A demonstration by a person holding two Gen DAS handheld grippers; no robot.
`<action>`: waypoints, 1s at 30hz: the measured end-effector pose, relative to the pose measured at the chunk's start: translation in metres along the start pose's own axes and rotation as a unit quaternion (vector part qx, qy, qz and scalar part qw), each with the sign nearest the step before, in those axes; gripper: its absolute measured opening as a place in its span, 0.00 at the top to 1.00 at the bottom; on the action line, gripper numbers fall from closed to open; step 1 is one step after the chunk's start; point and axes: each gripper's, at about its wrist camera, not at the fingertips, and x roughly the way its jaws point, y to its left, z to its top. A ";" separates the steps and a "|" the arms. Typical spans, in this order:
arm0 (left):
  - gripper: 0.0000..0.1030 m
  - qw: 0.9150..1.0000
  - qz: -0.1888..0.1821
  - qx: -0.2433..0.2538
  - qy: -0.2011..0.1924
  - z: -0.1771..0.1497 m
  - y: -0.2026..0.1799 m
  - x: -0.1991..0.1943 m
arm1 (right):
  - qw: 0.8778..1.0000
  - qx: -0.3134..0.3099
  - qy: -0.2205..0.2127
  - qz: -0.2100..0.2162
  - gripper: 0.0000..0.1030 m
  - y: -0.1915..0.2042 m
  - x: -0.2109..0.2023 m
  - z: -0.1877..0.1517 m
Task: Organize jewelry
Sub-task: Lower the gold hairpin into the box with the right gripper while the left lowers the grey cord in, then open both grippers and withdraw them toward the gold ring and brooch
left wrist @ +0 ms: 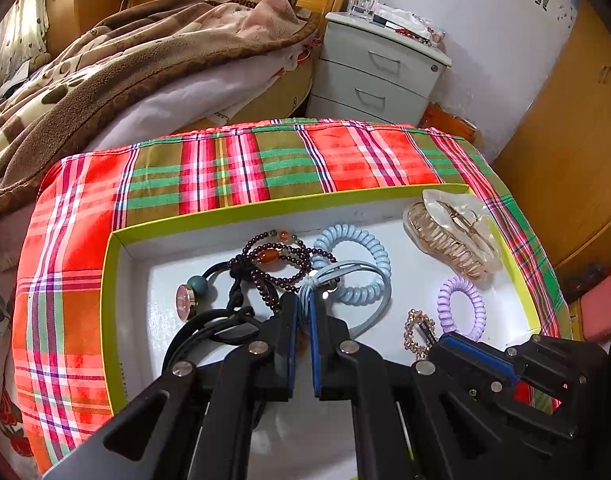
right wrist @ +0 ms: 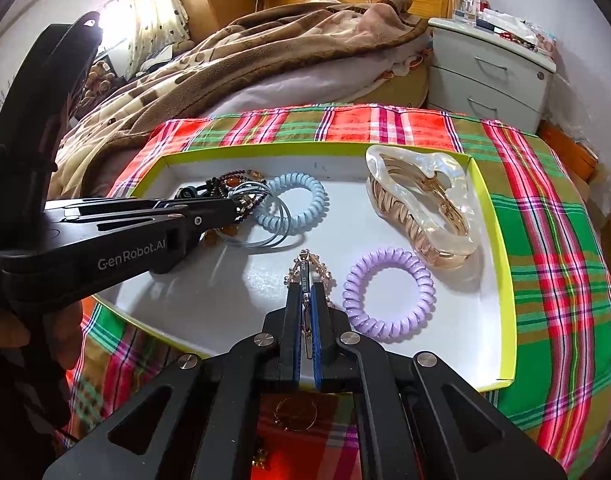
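Bright, sharp centre; window (right wrist: 105, 12) glare blown out upper left; soft shadows in tray (right wrist: 501, 264); fisheye edges bent, dark.

White tray (right wrist: 493, 280) with lime rim held a pearly claw clip (right wrist: 421, 208), lilac coil tie (right wrist: 389, 294), blue coil tie (right wrist: 293, 204), dark bead strand (left wrist: 273, 260), blue cord (left wrist: 357, 276) and gold clip (right wrist: 309, 276).

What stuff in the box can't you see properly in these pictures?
- Left wrist view: the black cord runs under the left hand-held gripper, so its end is hidden.
- Right wrist view: the bead bracelet is mostly behind the left hand-held gripper.
- Right wrist view: the gold hair clip is partly covered by the right hand-held gripper.
- Right wrist view: a thin gold ring under that gripper is too dim to identify.
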 end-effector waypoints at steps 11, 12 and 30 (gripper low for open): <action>0.80 1.000 0.002 0.006 0.001 -0.002 -0.005 -0.003 | 1.000 0.008 -0.005 0.003 0.90 -0.001 -0.002 0.000; 0.79 1.000 0.003 0.007 0.000 -0.002 -0.005 -0.004 | 1.000 0.010 -0.006 0.002 0.90 -0.002 -0.002 -0.001; 0.67 1.000 0.014 0.009 -0.026 -0.010 -0.010 -0.036 | 0.999 0.022 -0.037 0.000 0.85 -0.001 -0.029 -0.007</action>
